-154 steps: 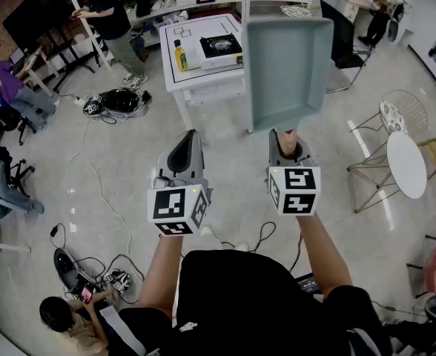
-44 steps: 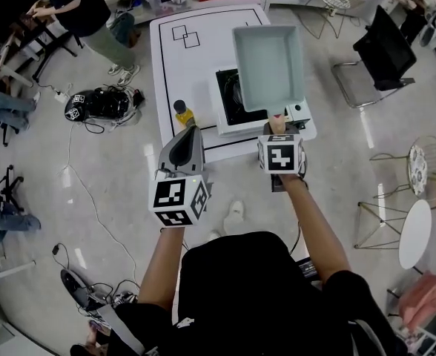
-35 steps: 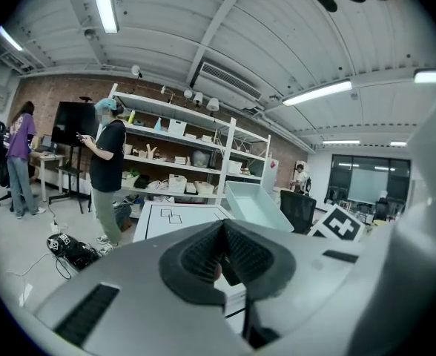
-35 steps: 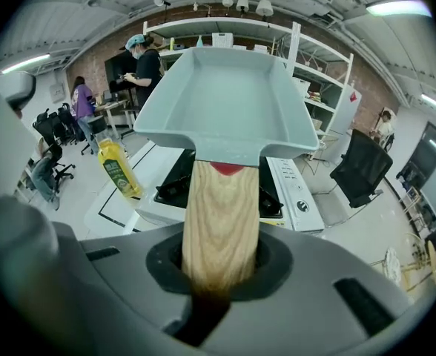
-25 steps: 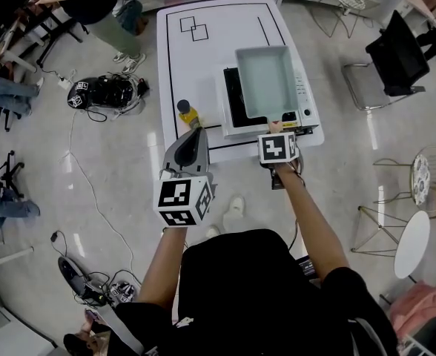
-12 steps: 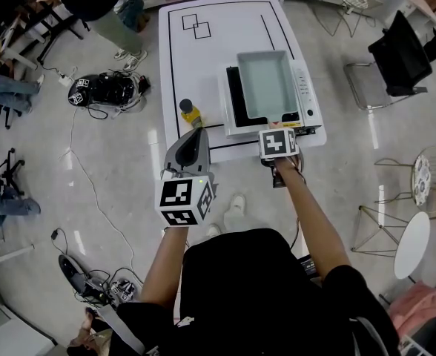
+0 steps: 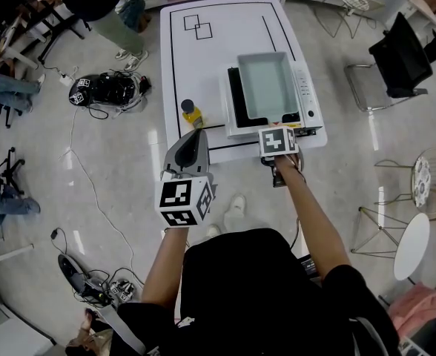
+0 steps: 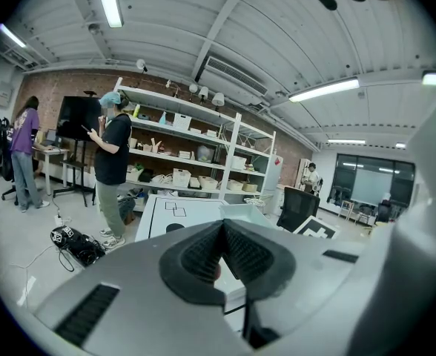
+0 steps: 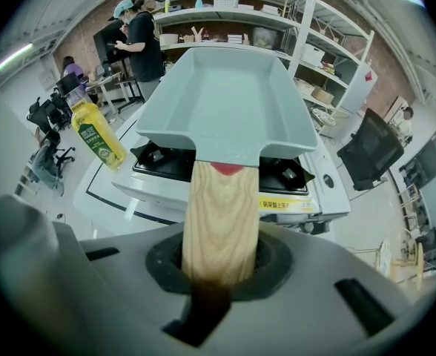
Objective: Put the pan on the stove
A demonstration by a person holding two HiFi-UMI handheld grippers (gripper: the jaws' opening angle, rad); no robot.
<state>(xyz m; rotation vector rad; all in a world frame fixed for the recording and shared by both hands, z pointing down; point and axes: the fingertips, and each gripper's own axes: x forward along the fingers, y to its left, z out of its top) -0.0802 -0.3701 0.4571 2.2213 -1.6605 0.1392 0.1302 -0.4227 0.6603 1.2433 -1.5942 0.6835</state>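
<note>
Workshop floor is spreading out around the white table (image 7: 203,50) that is standing just ahead of both your grippers. On it, the stove (image 7: 308,104) is sitting directly in front of your right gripper (image 7: 280,127). The pale green pan (image 9: 225,87) is reaching out from that gripper over the burner. It is looking slightly raised, though whether it is touching the grate is hard to tell. A yellow bottle (image 7: 192,113) is standing just ahead of your left gripper (image 7: 194,138), whose jaws are pressed together on nothing. Your right jaws are clamping the pan's wooden handle (image 9: 222,213). You are at the placing step, I judge. The next move is calling for lowering the pan flat onto the burner, then loosening your grip and drawing back.
</note>
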